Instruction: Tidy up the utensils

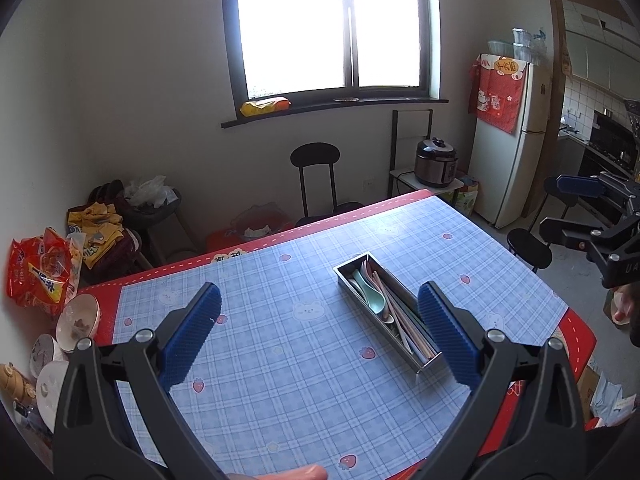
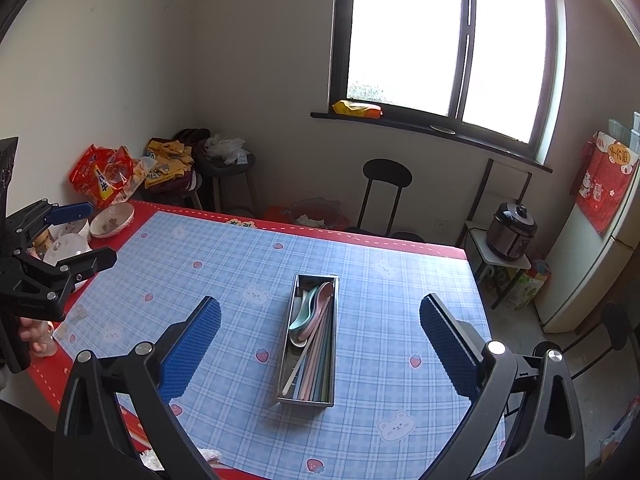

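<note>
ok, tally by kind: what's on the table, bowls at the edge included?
Steel rectangular utensil tray: 1
Pastel spoons in it: at least 3, overlapping
Pastel chopsticks in it: bundled, count unclear
White ceramic bowls at the table's edge: at least 3
Total: at least 7, chopsticks excluded

A metal utensil tray [image 2: 312, 340] sits near the middle of the table [image 2: 400, 300], holding spoons [image 2: 310, 312] at its window end and chopsticks [image 2: 316, 364] lengthwise. Bowls [image 2: 112, 220] cluster at the table's far left corner, snack bags [image 2: 102, 178] just behind. A chair [image 2: 386, 196] stands beyond the far edge.
</note>
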Demonstrator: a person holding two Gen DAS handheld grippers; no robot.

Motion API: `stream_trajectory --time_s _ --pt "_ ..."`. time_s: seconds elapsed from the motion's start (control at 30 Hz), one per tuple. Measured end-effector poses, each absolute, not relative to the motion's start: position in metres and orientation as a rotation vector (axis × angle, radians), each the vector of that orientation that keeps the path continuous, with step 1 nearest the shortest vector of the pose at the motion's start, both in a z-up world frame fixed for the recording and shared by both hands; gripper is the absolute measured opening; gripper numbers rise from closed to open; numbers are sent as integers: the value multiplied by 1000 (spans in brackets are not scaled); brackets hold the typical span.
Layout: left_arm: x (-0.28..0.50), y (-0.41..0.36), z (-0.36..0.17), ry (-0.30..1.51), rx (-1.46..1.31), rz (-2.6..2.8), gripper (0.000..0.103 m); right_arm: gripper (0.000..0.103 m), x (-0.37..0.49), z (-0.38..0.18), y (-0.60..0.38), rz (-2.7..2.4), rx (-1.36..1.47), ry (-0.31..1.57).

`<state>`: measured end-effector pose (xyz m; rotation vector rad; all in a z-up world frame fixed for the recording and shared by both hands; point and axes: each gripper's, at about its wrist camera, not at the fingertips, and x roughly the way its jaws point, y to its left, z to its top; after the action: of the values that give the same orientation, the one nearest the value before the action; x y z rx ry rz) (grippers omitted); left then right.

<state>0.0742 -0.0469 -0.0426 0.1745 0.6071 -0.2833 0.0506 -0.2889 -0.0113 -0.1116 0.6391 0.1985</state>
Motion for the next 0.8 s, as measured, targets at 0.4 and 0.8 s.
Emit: stream_trajectory --time_s 0.4,0.8 --pt "78 -43 -44 611 147 -268 97 98 51 -14 -287 195 -121 645" --pt "77 -48 -46 609 170 -261 97 98 50 -13 -286 200 -123 641"
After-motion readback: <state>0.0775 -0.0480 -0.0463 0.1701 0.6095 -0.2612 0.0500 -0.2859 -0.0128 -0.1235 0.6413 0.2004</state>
